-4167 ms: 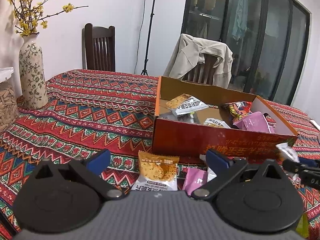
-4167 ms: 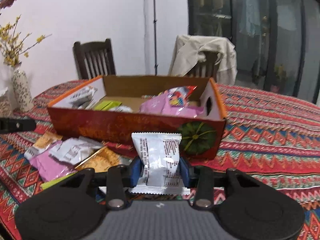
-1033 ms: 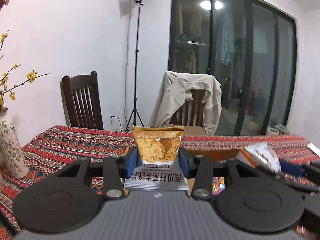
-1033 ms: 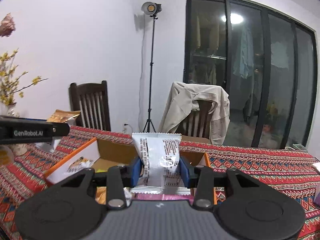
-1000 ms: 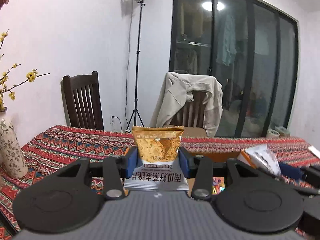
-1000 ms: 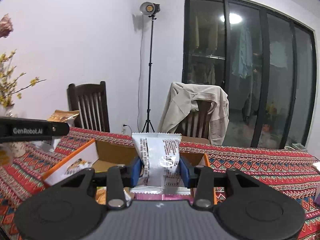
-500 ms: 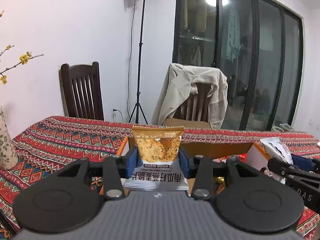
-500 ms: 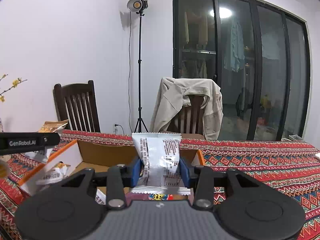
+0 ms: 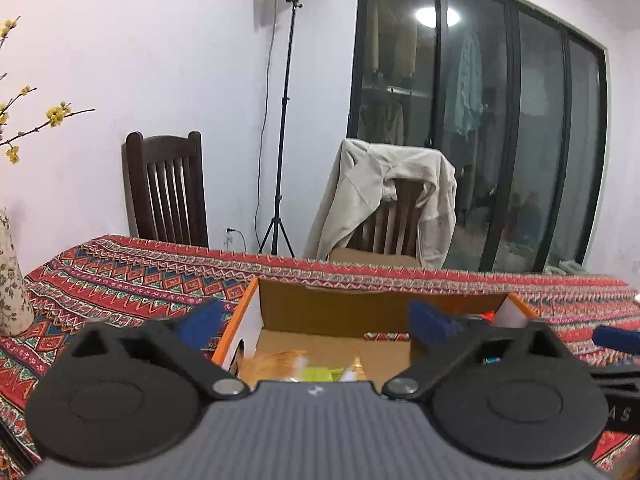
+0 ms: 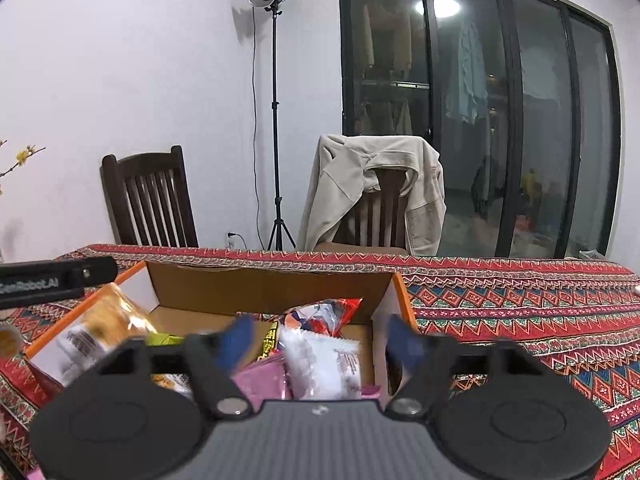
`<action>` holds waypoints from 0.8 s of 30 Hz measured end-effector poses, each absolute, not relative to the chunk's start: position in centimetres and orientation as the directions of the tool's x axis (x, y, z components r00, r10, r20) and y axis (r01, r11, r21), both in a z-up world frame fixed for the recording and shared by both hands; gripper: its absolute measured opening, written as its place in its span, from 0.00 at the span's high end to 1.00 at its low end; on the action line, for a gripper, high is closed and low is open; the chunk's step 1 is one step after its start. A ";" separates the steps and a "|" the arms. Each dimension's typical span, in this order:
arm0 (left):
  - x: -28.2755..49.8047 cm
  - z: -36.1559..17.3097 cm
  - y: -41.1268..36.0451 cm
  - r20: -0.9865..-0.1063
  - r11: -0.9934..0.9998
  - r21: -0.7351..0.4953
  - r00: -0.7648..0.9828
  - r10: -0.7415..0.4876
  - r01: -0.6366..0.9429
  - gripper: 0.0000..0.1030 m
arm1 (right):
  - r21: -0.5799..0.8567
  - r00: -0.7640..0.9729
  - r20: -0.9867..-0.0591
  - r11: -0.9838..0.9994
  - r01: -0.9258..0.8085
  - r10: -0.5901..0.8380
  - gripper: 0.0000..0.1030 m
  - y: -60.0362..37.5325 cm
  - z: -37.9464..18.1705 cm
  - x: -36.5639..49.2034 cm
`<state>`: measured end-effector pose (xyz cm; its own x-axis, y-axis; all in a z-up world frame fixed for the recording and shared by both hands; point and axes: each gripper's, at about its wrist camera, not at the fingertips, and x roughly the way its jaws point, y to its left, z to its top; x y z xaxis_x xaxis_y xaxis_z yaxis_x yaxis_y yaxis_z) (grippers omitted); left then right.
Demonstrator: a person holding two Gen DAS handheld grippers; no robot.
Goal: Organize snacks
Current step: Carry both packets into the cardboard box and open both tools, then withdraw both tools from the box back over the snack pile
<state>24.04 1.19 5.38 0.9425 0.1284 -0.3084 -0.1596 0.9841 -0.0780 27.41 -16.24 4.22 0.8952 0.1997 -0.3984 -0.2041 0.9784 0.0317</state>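
Over the open orange cardboard box (image 9: 235, 332) on the red patterned tablecloth (image 10: 520, 304), both grippers hang with jaws opening.

Writing: white "GenRobot.AI" lettering reads on the black bar of the left tool at the left edge of the right wrist view, blurred. "AS" shows on the black part at the right edge of the left wrist view. Yellow characters on a black-and-red wrapper inside the box are too blurred to read. Print on the white snack packet (image 10: 324, 364) is also illegible.

Left gripper (image 9: 316, 322): blue pads spread wide, nothing between them, touching nothing. Below it, inside the box near its left wall, an orange-gold chip packet (image 10: 100, 330) lies loose and motion-blurred, next to a lime-green wrapper (image 9: 320, 374).

Right gripper (image 10: 320, 338): blue pads apart, not pressing anything. The white snack packet sits between and below them, on a pink pouch (image 10: 260, 380) in the box's right end, clear of both pads. A red-and-blue candy bag (image 10: 320, 314) lies behind it toward the box's far wall.
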 end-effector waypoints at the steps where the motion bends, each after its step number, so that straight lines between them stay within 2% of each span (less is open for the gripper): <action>1: 24.0 5.5 1.2 -0.304 0.984 -0.082 0.944 0.128 -0.160 0.00 | 0.033 0.896 -0.396 0.978 -0.204 0.200 0.02 -16.2 4.2 27.4; 2: 24.0 5.5 1.1 -0.304 0.984 -0.083 0.945 0.123 -0.155 0.00 | 0.033 0.896 -0.396 0.978 -0.204 0.200 0.00 -16.2 4.2 27.4; 24: 22.9 7.2 1.5 -0.315 0.977 -0.121 0.940 0.130 -0.176 0.00 | 0.043 0.902 -0.393 0.983 -0.178 0.181 0.00 -16.6 5.5 26.4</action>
